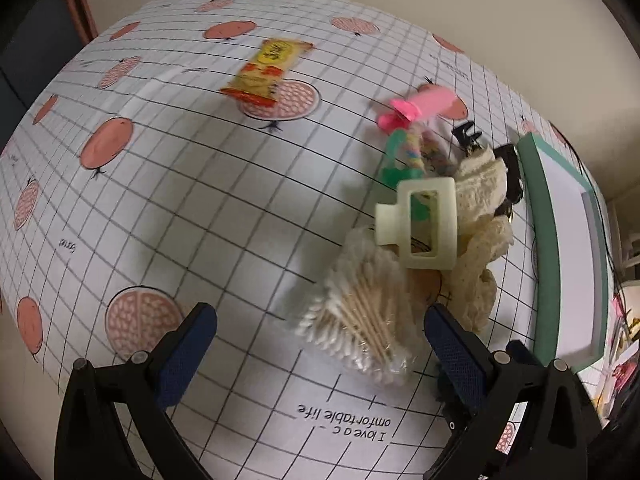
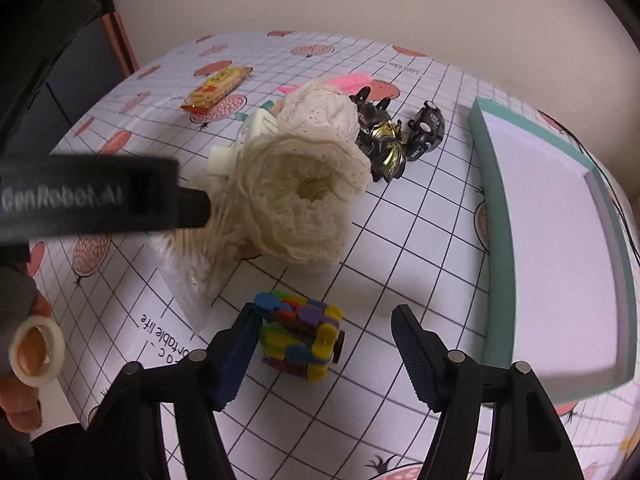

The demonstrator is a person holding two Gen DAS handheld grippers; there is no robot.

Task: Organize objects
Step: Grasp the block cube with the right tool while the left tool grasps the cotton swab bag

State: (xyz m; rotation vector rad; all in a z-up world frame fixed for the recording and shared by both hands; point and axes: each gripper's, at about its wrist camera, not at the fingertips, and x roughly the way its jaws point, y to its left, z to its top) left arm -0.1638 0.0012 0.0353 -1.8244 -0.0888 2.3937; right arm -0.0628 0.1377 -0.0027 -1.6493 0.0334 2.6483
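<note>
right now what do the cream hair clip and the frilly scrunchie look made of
Hair clip: looks like hard moulded plastic, matte cream, going by its smooth rigid rectangular frame.
Scrunchie: seems soft woven fabric, probably cotton lace, going by its ruffled folds and tiny eyelet holes. The fibre itself cannot be told.

My heap on the checked cloth: bagged cotton swabs (image 1: pixel 360 320), cream hair claw (image 1: pixel 420 224) on top, lace scrunchie (image 2: pixel 304 196) touching. Multicoloured cube (image 2: pixel 304 340) in front. Teal tray (image 2: pixel 496 216) stands empty, right.
</note>
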